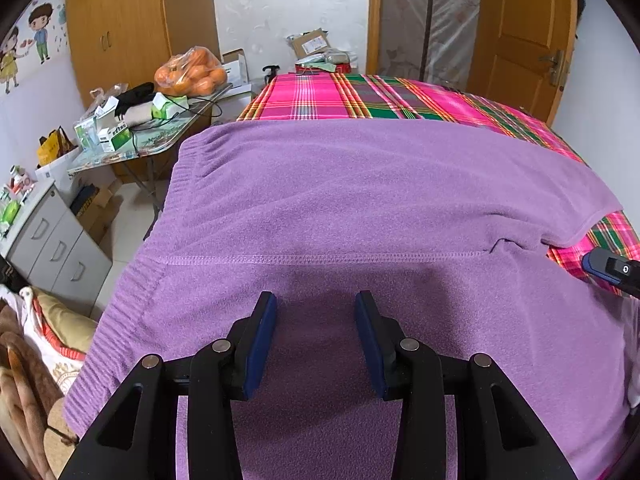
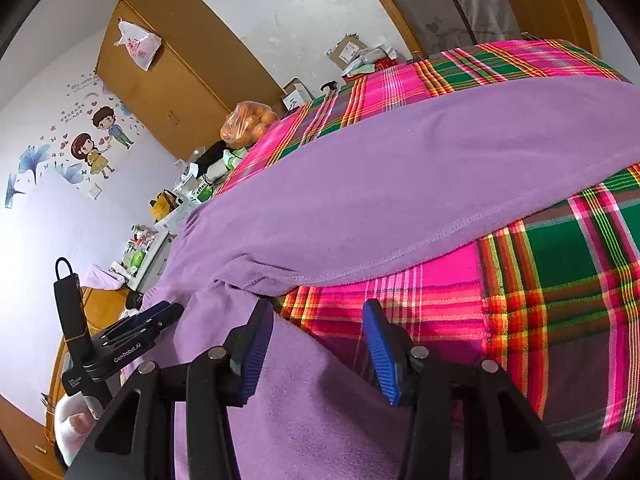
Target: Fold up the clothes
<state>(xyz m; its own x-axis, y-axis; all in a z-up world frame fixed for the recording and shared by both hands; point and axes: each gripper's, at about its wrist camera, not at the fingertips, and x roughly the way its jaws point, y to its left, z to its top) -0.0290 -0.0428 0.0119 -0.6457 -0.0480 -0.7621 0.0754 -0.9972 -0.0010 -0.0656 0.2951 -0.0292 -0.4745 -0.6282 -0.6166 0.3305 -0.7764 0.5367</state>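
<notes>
At the far left a cluttered folding worktop (image 1: pixel 160 136) carries a clear bag of oranges (image 1: pixel 192 72), and beside it the purple fleece garment with a ribbed elastic waistband (image 1: pixel 360 200) lies spread across the bed's pink-and-green plaid cover (image 1: pixel 360 96). Its waistband runs down the left side and its long axis stretches away to the right. The left gripper (image 1: pixel 316 336) hovers over the near fold of the fleece, its blue-padded fingers (image 1: pixel 260 340) moderately apart with nothing clamped between them, only cloth lying beneath. Further right, the right gripper (image 2: pixel 316 348) sits at the garment's hem edge: its fingers (image 2: pixel 380 356) stand wide and empty, the left one over purple fleece, the right one over bare plaid. The fabric's edge passes between them, so the right hand seems nearer a graspable hem, while the left hand is placed over mid-cloth near the stitched seam (image 1: pixel 320 258).
</notes>
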